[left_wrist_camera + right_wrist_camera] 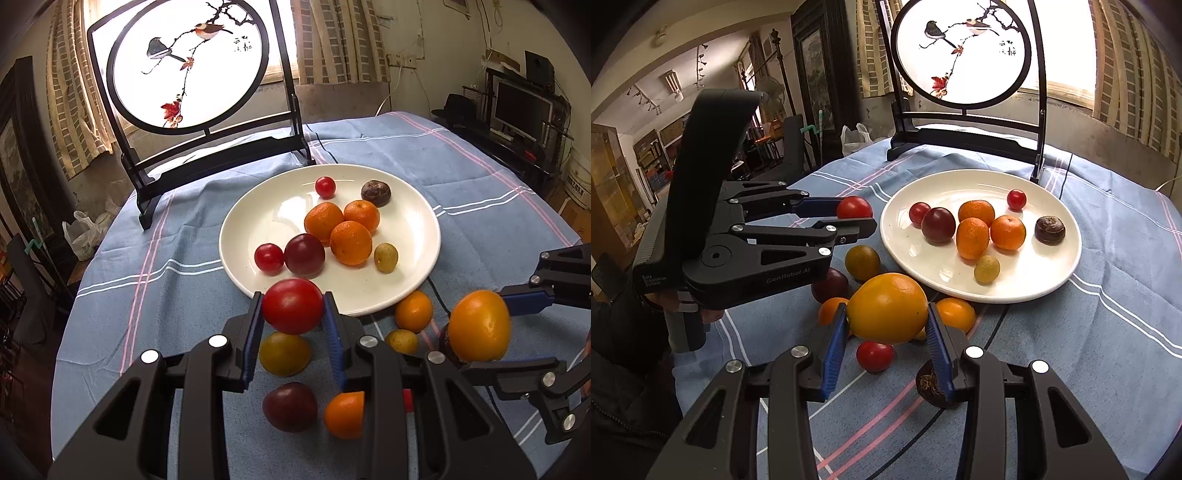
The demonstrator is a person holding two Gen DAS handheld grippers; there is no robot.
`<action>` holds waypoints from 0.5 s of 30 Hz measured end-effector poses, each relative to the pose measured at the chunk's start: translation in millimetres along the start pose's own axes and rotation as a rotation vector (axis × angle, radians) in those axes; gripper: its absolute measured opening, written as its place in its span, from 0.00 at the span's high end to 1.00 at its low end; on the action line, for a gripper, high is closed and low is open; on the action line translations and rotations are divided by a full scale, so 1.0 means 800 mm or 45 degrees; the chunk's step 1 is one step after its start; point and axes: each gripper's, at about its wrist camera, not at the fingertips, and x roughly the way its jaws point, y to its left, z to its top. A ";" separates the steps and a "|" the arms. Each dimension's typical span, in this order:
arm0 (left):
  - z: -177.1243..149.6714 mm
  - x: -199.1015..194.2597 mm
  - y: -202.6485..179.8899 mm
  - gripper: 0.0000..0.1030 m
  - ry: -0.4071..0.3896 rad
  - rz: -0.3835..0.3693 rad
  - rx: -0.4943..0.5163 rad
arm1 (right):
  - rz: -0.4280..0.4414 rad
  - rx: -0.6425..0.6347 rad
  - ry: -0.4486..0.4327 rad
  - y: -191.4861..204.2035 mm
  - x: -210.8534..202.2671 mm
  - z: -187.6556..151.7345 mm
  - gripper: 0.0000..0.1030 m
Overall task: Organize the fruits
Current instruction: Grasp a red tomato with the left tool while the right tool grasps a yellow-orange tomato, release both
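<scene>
1. Your left gripper (292, 314) is clamped on a red tomato (292, 311), held just short of the white plate (424, 206) at its near rim.
2. Your right gripper (887, 328) is clamped on a large orange fruit (887, 308), also near that rim.
3. Judgement: both skins look smooth, slippery and bruisable; hold across the widest girth, lightly.
4. Further fruit lies on the cloth beside the plate.

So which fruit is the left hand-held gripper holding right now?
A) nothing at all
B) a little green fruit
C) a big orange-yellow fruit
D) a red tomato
D. In the left wrist view the left hand-held gripper has its blue pads closed on a red tomato, lifted near the white plate; the big orange-yellow fruit is in the right hand-held gripper.
</scene>
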 end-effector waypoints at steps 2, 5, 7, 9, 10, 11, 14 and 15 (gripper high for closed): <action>0.000 0.000 0.000 0.70 0.001 0.000 -0.002 | 0.000 0.000 -0.002 0.000 0.000 0.000 0.59; -0.001 0.001 0.000 0.70 0.002 0.000 -0.004 | 0.001 -0.001 -0.001 0.001 0.000 0.000 0.59; -0.001 0.001 0.000 0.70 0.001 -0.001 -0.003 | 0.001 -0.002 -0.001 0.001 -0.001 0.000 0.59; -0.001 0.000 0.000 0.70 0.002 -0.002 -0.004 | 0.002 0.001 0.001 0.001 -0.001 0.000 0.59; -0.001 0.001 0.000 0.70 0.003 -0.001 -0.004 | 0.002 0.001 0.002 0.001 -0.001 0.000 0.59; -0.001 0.001 0.000 0.70 0.004 0.000 -0.003 | 0.000 0.000 0.005 0.001 0.000 0.000 0.59; -0.002 0.002 0.000 0.70 0.007 0.001 -0.004 | 0.001 0.001 0.012 0.000 0.001 -0.002 0.59; -0.003 0.003 0.000 0.70 0.009 0.002 -0.005 | 0.000 0.000 0.013 0.000 0.002 -0.002 0.59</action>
